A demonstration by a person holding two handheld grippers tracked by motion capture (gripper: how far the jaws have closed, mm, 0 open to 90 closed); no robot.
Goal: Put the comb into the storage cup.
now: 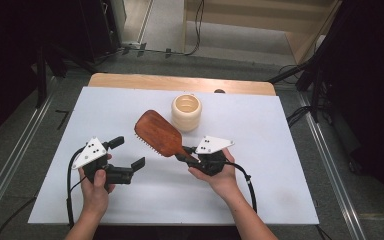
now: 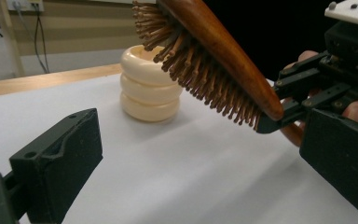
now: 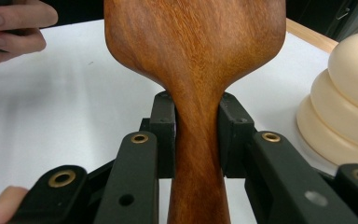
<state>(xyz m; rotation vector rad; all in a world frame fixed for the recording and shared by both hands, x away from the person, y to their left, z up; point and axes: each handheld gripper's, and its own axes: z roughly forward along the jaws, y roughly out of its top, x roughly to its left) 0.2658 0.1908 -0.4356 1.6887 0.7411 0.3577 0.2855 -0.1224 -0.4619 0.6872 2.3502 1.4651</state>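
White sheet covers the table (image 1: 280, 200), biggest thing here; everything else placed w/ ref to the cream cup (image 1: 186, 112), a ribbed holder standing upright toward the far edge. Wooden hairbrush (image 1: 157, 134) hangs in the air just in front of the cup, slightly to its left, not touching it. Paddle back faces up, bristles (image 2: 200, 79) point down and sideways, head tilted up toward the cup, handle running back toward the person.

Right gripper (image 1: 194, 156) sits in front of the cup and a bit right; jaws closed partway, pads pinching the narrow neck where paddle meets handle, seen clearly in the right gripper view (image 3: 198, 135). Left gripper (image 1: 130, 152) is well left and nearer the person than the cup, jaws spread wide, nothing between them.

Handling, my read: brush is rigid wood, light-ish, head-heavy, so it'll want to pivot in a neck grip. Polished surface prob. slick. Neck or handle is the right hold; bristles flex and give no purchase. Cup looks light, could tip if knocked.
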